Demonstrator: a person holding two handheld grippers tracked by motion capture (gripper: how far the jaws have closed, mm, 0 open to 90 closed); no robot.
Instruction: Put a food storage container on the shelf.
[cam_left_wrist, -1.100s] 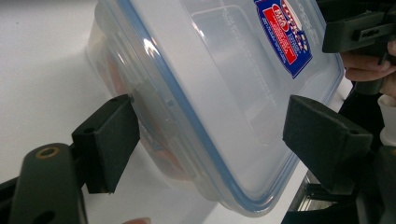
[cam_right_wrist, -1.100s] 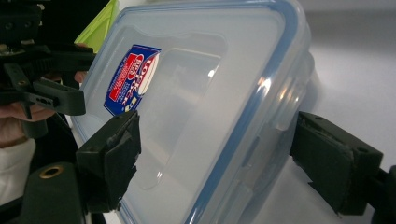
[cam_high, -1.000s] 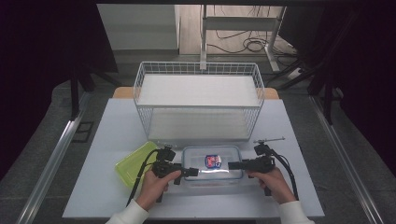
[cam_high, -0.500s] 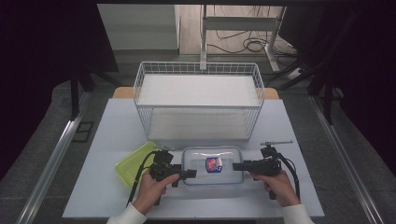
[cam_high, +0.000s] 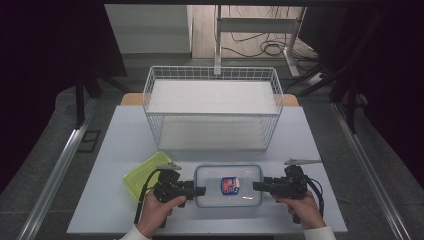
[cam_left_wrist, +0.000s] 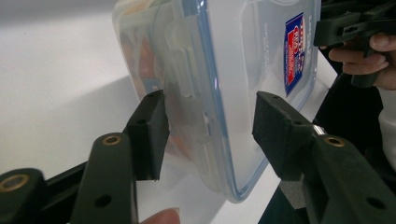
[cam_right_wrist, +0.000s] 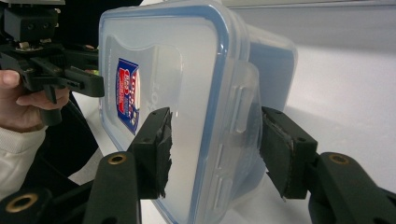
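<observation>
A clear plastic container (cam_high: 215, 182) with a blue-rimmed lid and a red and blue label lies flat at the front middle of the white table (cam_high: 125, 140). My left gripper (cam_high: 200, 190) is at its left end and my right gripper (cam_high: 256, 186) at its right end, each held by a hand. In the left gripper view, the left gripper (cam_left_wrist: 210, 135) is open, its jaws straddling the container (cam_left_wrist: 243, 60) at the end latch. In the right gripper view, the right gripper (cam_right_wrist: 215, 149) is likewise open around the other end of the container (cam_right_wrist: 187, 70).
A large white wire basket (cam_high: 212, 107) stands on the table behind the container. A yellow-green flat lid or tray (cam_high: 142, 175) lies left of the container, just behind my left hand. Dark floor and metal rails flank the table.
The container and both hands have shifted slightly toward the table's near edge. Both grippers have drawn outward a little, to the container's two ends.
</observation>
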